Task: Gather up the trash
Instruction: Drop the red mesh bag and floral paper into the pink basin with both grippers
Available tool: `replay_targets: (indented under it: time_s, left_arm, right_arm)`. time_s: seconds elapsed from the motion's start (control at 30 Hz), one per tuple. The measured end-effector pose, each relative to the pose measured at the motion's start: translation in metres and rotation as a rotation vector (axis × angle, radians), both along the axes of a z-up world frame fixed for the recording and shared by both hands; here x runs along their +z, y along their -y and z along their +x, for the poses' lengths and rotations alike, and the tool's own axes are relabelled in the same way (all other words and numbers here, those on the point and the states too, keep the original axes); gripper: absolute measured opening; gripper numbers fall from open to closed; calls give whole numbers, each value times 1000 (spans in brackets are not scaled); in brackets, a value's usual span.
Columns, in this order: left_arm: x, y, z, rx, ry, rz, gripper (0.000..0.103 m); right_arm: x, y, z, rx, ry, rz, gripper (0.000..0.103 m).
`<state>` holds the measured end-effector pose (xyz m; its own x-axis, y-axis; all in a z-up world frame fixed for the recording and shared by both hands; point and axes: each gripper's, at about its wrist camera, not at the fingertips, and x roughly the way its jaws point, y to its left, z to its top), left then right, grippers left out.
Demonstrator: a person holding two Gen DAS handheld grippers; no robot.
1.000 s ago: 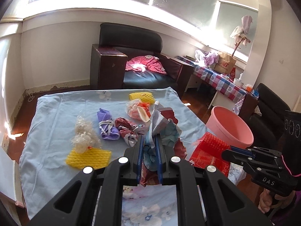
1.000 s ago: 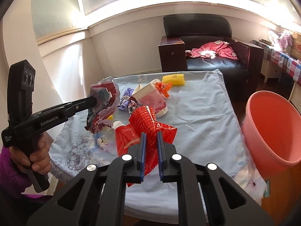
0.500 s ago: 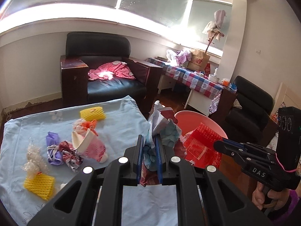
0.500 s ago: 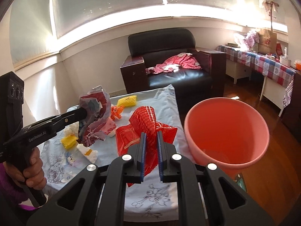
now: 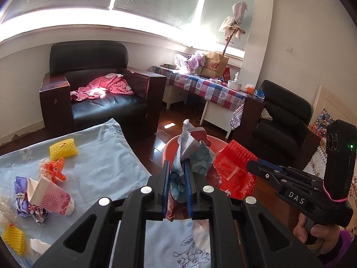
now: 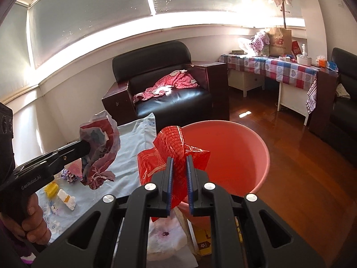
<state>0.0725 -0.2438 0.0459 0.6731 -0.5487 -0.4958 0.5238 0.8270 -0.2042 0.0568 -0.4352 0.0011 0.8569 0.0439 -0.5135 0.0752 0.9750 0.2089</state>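
Both views have swung off the counter [image 5: 116,156] toward the pink basin [image 6: 250,147], which a second ago sat at the right edge of the right wrist view and now fills its centre. Left hand-held gripper [image 5: 177,178] pinches the crumpled floral wrapper [image 5: 191,147]; right hand-held gripper [image 6: 179,174] pinches the red plastic bag [image 6: 174,147]. Red bag hangs over the basin's 9 o'clock rim; wrapper looks short of it, over the counter edge. Advice: carry both past the rim to basin centre before letting go, since light film drifts. More trash waits on the counter at 8 o'clock: yellow foam net [image 5: 63,149], pink carton [image 5: 53,198].
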Motion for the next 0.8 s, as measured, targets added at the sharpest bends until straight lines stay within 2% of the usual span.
replay_targets:
  time_s: [0.33, 0.57, 0.8]
  left_arm:
    - [-17, 43, 31, -15, -63, -1, 12]
    - [-30, 63, 49, -13, -104, -3, 12]
    - [-48, 76, 62, -13, -142, 28, 12]
  right_arm:
    - [-14, 25, 14, -69, -24, -8, 11]
    - [-24, 24, 27, -82, -54, -33, 11]
    - [-31, 28, 35, -91, -78, -33, 11]
